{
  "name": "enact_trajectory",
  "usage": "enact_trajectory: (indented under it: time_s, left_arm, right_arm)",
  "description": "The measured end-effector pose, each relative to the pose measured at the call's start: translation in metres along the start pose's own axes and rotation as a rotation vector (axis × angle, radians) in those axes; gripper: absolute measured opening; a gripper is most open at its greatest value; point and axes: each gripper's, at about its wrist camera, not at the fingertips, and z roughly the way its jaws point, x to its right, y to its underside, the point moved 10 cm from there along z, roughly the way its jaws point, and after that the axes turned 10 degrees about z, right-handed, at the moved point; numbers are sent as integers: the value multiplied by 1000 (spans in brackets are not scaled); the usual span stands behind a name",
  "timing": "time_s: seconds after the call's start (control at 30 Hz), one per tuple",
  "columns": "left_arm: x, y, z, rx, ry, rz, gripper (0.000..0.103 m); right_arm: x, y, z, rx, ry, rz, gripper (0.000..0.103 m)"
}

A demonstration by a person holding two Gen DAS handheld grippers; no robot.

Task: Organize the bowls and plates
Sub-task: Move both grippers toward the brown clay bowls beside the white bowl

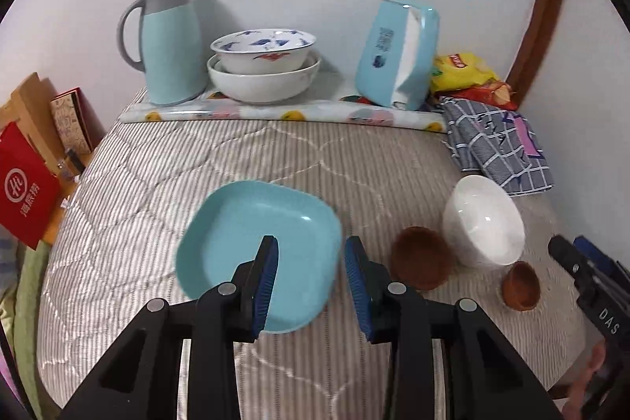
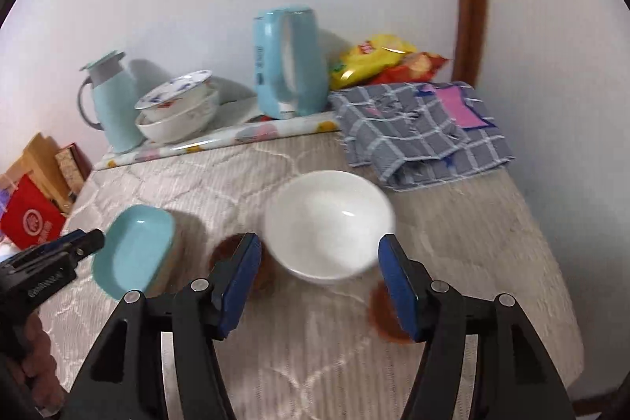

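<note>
Plates and bowls are shown on a table covered with a grey striped quilted cloth (image 1: 157, 184). A square teal plate (image 1: 258, 254) lies flat near the front of the table, seen just beyond the left gripper (image 1: 311, 280), whose blue-padded fingers stand a narrow way apart with nothing between them. To the plate's right a white bowl (image 2: 328, 223) sits upright on the cloth, flanked by two small brown cups: one (image 1: 421, 256) between plate and bowl, the other (image 1: 520, 286) nearer the table's right edge. In the right wrist view the right gripper (image 2: 319, 286) is held above the cloth in front of the white bowl, its fingers spread wide and empty; no pad is seen touching the bowl. At the back, two stacked bowls (image 1: 264, 65) rest on a floral mat, the upper one patterned in blue and red, between a teal jug (image 1: 167, 42) and a teal tissue box (image 1: 397, 54). A checked cloth (image 2: 417, 128) and snack bags (image 2: 378, 60) lie at the far right.
</note>
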Motion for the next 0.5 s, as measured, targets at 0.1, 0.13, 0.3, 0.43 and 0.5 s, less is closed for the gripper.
enact_trajectory:
  time_s: [0.1, 0.13, 0.3, 0.43, 0.5]
  left_arm:
    - [14, -2, 1, 7, 0, 17, 33]
    - [17, -2, 2, 3, 8, 17, 33]
    - [40, 3, 15, -39, 92, 4, 34]
    - [53, 9, 27, -71, 87, 14, 34]
    - [59, 12, 31, -84, 92, 20, 34]
  right_arm:
    - [15, 1, -3, 2, 14, 12, 62]
    - [21, 2, -3, 2, 26, 15, 62]
    - [46, 9, 0, -11, 44, 25, 62]
    - [61, 15, 3, -30, 36, 39, 62]
    - [69, 17, 4, -33, 45, 46, 62]
